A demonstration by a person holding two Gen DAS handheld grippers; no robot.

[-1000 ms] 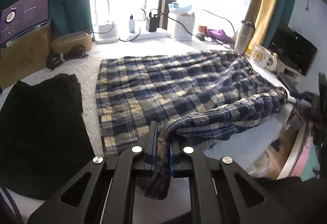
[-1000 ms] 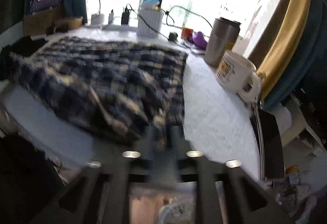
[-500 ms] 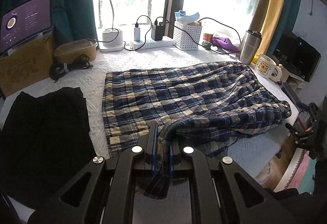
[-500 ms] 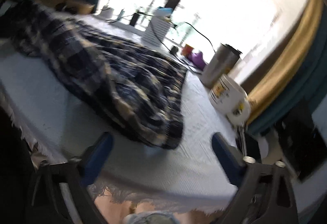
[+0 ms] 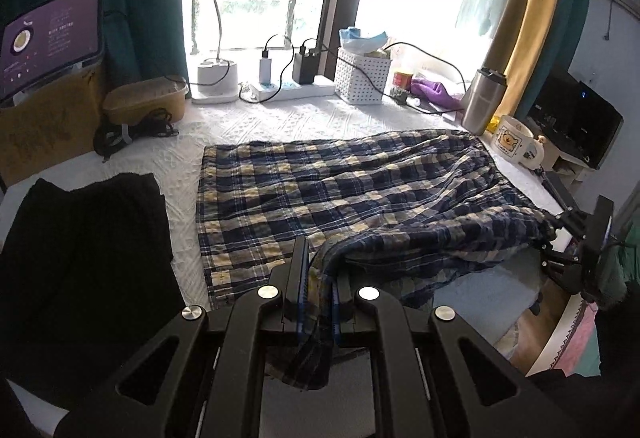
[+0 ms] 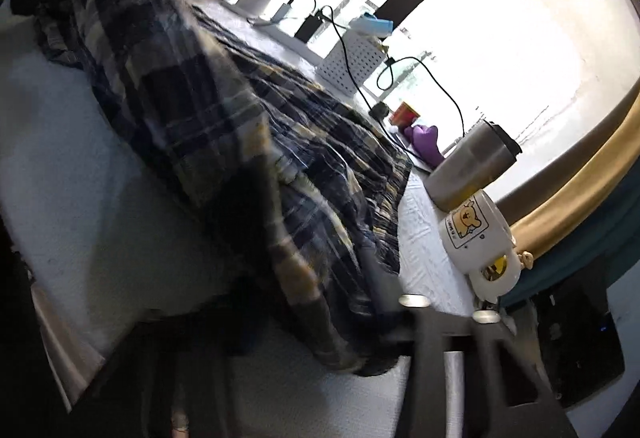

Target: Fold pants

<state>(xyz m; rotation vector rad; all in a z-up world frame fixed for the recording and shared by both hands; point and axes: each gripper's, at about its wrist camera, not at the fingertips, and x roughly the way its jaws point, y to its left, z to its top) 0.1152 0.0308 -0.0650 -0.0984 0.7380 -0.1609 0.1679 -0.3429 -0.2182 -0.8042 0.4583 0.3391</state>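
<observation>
Pants: plaid pants (image 5: 340,194) in navy, yellow and white lie spread on the white quilted worktop (image 5: 280,122), ahead of the left fingers; one edge is lifted off the surface and drawn back into them.
Left gripper: left gripper (image 5: 319,278) has its fingers closed on a bunched fold of the plaid cloth, and a tail of it hangs down behind the pads.
Right gripper: right gripper (image 6: 340,302) is blurred; its fingers are closing with the hem of the pants between them, and whether the pads press the cloth yet cannot be told.
Writing: the purple tablet screen (image 5: 50,38), far left of the left fingers, shows white lines too small to read.
Mug: white mug (image 5: 516,142) with a bear picture in a square frame stands far right of the left fingers, just beside the pants; its contents are not visible.
Tumbler: steel tumbler (image 5: 482,100) with a dark lid stands just behind the mug.
Basket: white perforated basket (image 5: 362,76) ahead by the window holds a pale blue item.
Tub: tan lidded tub (image 5: 146,98) sits ahead left, above a coiled black cable.
Black garment: black garment (image 5: 80,258) lies left of the left fingers, apart from the pants.
</observation>
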